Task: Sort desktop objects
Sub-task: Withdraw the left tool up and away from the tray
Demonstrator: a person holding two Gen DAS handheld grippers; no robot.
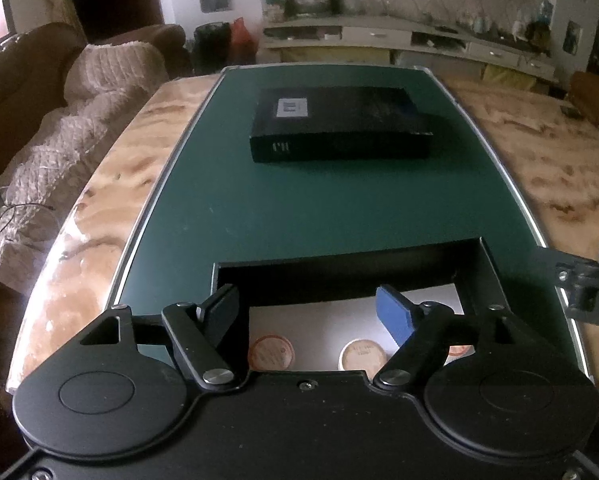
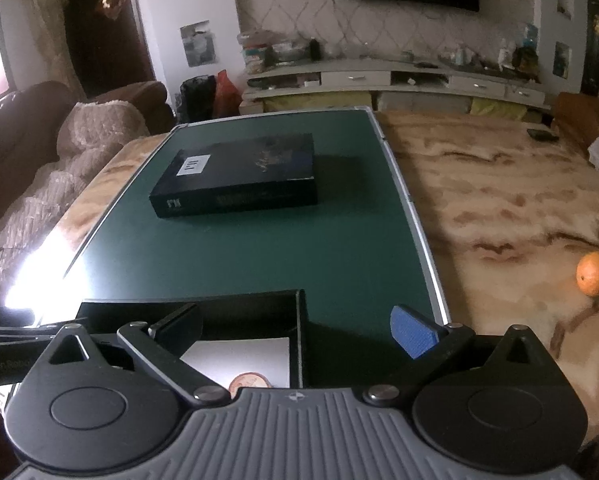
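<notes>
A black open box (image 1: 339, 270) stands at the near end of the green mat (image 1: 299, 208). On its white floor lie round pinkish-rimmed lids (image 1: 271, 354). My left gripper (image 1: 307, 312) hovers over the box, open, with nothing between its fingers. A thick black book (image 1: 339, 124) lies flat farther up the mat. In the right wrist view the same box (image 2: 301, 340) sits low and left, with one round lid (image 2: 249, 382) showing. My right gripper (image 2: 295, 332) is open and empty above the box's right wall. The book (image 2: 239, 176) lies beyond it.
An orange (image 2: 593, 278) rests on the marbled tabletop (image 2: 499, 208) to the right of the mat. A brown sofa with a knitted throw (image 1: 79, 120) borders the table on the left. A small dark object (image 2: 541, 134) lies at the far right of the table.
</notes>
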